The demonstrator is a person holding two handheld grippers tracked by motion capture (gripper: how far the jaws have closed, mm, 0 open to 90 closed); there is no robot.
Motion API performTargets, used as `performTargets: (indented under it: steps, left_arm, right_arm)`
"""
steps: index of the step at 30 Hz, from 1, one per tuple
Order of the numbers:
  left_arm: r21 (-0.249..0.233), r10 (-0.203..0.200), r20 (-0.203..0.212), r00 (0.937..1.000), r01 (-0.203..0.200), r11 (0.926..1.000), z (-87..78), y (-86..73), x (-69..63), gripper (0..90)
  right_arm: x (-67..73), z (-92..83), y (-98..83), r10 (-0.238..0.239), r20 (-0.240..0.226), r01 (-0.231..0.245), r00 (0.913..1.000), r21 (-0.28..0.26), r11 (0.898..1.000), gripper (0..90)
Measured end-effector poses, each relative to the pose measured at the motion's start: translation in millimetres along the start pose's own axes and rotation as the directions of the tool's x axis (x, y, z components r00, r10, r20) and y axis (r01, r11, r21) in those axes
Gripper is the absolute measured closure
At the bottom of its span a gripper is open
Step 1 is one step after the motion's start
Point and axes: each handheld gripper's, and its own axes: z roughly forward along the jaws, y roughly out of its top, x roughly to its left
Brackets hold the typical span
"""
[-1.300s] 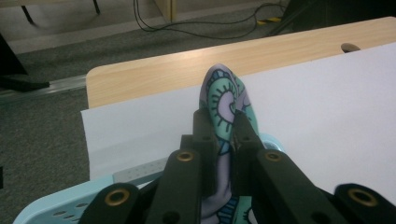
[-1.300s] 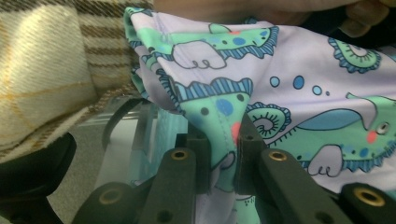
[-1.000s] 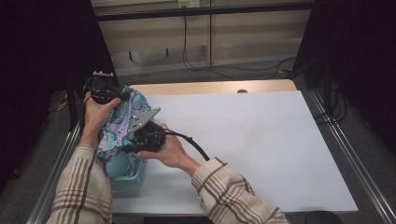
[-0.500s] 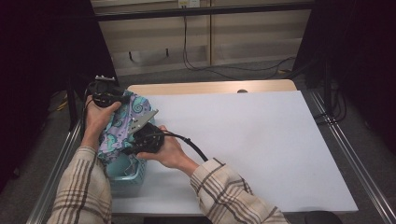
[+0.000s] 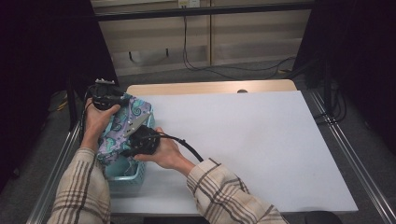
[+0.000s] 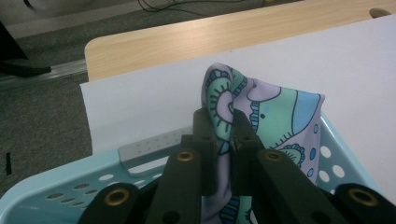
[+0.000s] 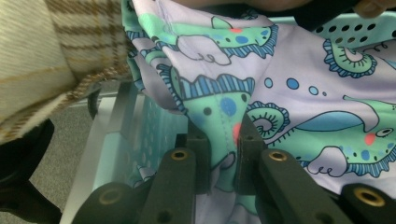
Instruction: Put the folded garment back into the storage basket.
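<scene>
Both pinching patterned cloth (image 5: 122, 128) over basket (image 5: 122, 173): left gripper (image 6: 223, 133), right gripper (image 7: 219, 140); best lifted evenly, clear of basket rim.

Lab, railed white table (image 5: 261, 140), trailing cables (image 5: 219, 70)

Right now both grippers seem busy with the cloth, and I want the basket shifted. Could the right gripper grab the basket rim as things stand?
Probably not: the right gripper is shut on the cloth, which drapes over the basket beside it.
</scene>
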Motion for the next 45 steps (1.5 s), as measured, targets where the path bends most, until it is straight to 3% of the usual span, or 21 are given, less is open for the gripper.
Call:
performTargets:
  steps: [7,9,10,25,28,31,34,39,45]
  left_arm:
    - [0.013,0.011,-0.002,0.9999,-0.011,0.9999,1.8,-4.4,0.2,84.0]
    - [0.002,-0.013,-0.005,0.9999,0.013,0.9999,3.1,-6.8,1.8,83.9]
    - [0.013,-0.004,-0.009,1.0,0.004,0.9999,3.1,-7.6,3.4,84.0]
    - [0.033,-0.01,-0.029,0.9995,0.011,0.9994,5.7,-17.4,8.8,83.9]
    - [0.058,-0.003,-0.036,0.9993,0.005,0.9983,5.3,-18.7,10.0,83.9]
    - [0.047,-0.02,-0.048,0.9986,0.022,0.9986,4.1,-20.5,6.7,83.9]
    - [0.067,0.002,-0.049,0.9988,0.002,0.9978,1.5,-21.6,8.1,83.9]
    - [0.066,-0.04,-0.046,0.9981,0.043,0.9969,1.4,-26.3,13.3,83.9]
    - [0.07,-0.04,-0.054,0.9978,0.043,0.9966,1.8,-27.9,17.2,83.9]
  right_arm:
    - [1.5,8.0,-2.7,-0.017,0.0,0.017,0.9999,0.033,0.999,81.0]
    - [1.9,9.9,-2.8,-0.013,-0.003,0.013,0.9999,0.035,0.999,81.0]
    - [1.8,11.3,-2.7,-0.024,-0.001,0.024,0.9997,0.034,0.999,81.0]
    - [3.5,22.8,-4.5,0.002,-0.017,-0.001,0.9998,0.042,0.999,80.6]
    - [4.2,24.3,-5.1,0.002,-0.023,-0.001,0.9997,0.041,0.999,80.4]
    - [3.5,24.7,-6.0,0.007,-0.032,-0.005,0.9995,0.043,0.999,80.4]
    - [3.4,26.9,-6.5,0.005,-0.032,-0.003,0.9995,0.038,0.999,80.3]
    - [5.7,28.7,-6.7,0.005,-0.032,-0.004,0.9995,0.034,0.999,79.9]
    - [2.8,29.7,-8.4,0.011,-0.034,-0.01,0.9994,0.046,0.999,78.3]
